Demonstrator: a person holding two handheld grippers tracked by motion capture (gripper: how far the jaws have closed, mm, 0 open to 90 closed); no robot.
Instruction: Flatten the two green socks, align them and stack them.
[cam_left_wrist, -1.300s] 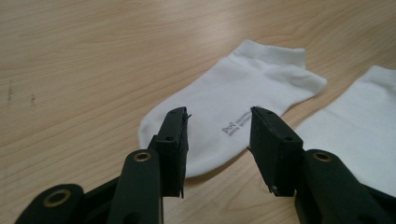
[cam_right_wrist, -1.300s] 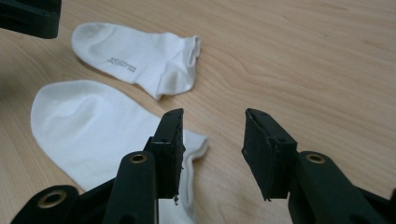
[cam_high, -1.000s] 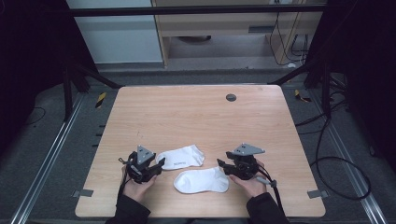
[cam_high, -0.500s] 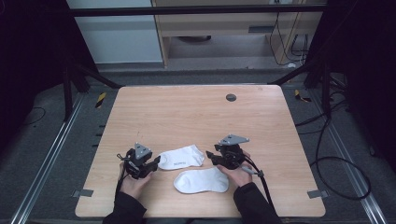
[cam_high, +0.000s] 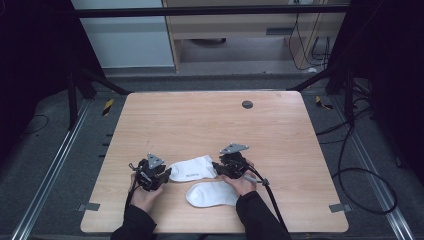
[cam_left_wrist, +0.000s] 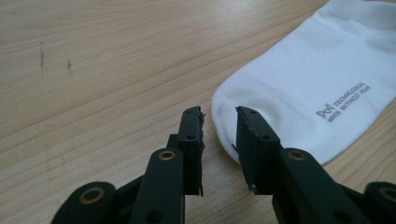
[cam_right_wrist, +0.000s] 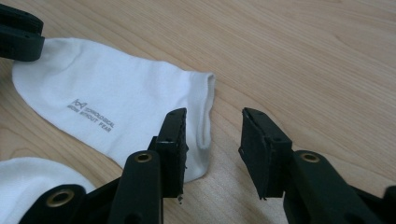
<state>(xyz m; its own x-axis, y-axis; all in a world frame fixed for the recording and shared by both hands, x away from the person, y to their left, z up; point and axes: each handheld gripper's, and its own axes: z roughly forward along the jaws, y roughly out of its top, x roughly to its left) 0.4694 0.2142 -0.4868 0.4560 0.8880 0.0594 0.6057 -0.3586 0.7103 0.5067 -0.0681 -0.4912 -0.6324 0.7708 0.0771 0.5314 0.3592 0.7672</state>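
— Wood, pale and grained: is that what you work on?

— Yes. Your surface (cam_high: 200, 120) is a light wooden top with a small dark round fitting (cam_high: 247, 104) near its far edge, standing on a grey floor with metal rails (cam_high: 47, 175) at either side. Cables (cam_high: 360, 165) trail over the floor on your right, and pale cabinets stand behind.

— How many things do you count?

— Two white socks and two grippers. The printed sock (cam_high: 192, 168) lies flat between your hands; the second sock (cam_high: 212, 194) lies just in front of it, nearer you, beside your right hand.

— And your jaws?

— Your left gripper (cam_left_wrist: 219, 128) has just been closing; its jaws stand partly apart with the toe of the printed sock (cam_left_wrist: 303, 88) between them, not yet pinched. Your right gripper (cam_right_wrist: 212, 135) has also been closing; its jaws are parted astride the cuff edge of that sock (cam_right_wrist: 116, 107), one jaw over the cloth, the other over bare wood, and hold nothing.
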